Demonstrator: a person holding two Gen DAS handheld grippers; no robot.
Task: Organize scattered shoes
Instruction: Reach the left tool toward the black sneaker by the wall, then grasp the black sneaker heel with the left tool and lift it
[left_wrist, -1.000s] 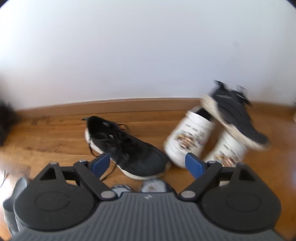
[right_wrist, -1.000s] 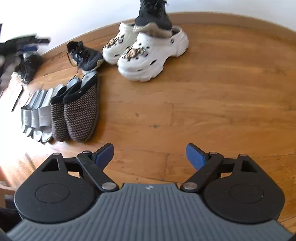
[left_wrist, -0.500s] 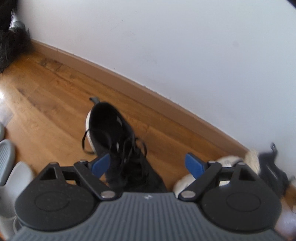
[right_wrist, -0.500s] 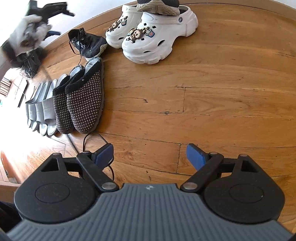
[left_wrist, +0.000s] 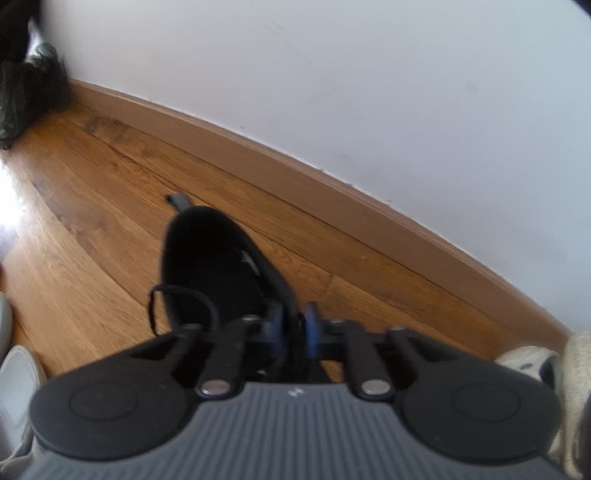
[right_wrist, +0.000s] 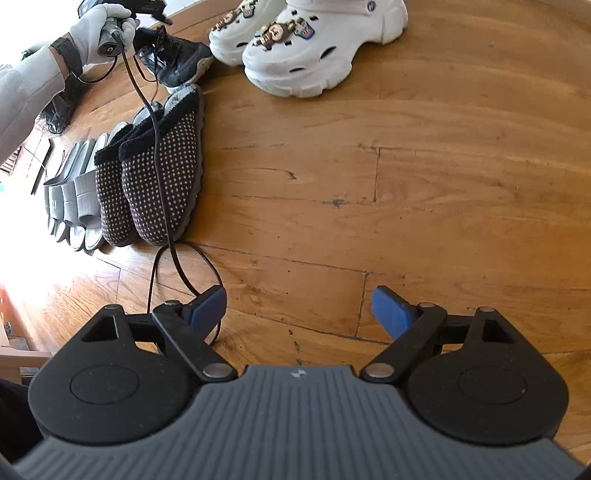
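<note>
The honey-brown plank floor (right_wrist: 424, 166) (glossy, with dark seams and knots) meets a wooden skirting board (left_wrist: 332, 181) under a plain white wall (left_wrist: 332, 74). Against it sits a pair of chunky white foam clogs (right_wrist: 306, 55) with thick ridged soles and small charms on the uppers. Left of them, a pair of dark slippers dotted with pale specks and lined with black fleece (right_wrist: 155, 173) lies side by side, next to grey ribbed rubber slides (right_wrist: 74, 195) standing packed in a row.

The black mesh sneaker with a pale sole (left_wrist: 214, 266) lies on the floor near the skirting, directly under the left gripper (left_wrist: 293, 334), whose blue pads are pinched together on the side of its collar; a loose lace loops out to one side. A white-gloved hand (right_wrist: 99, 29) grasps that gripper's handle, a black cable trailing across the slippers.

The right gripper (right_wrist: 299, 308) hangs over bare planks, well apart from the shoes, jaws spread wide with nothing between them.
</note>
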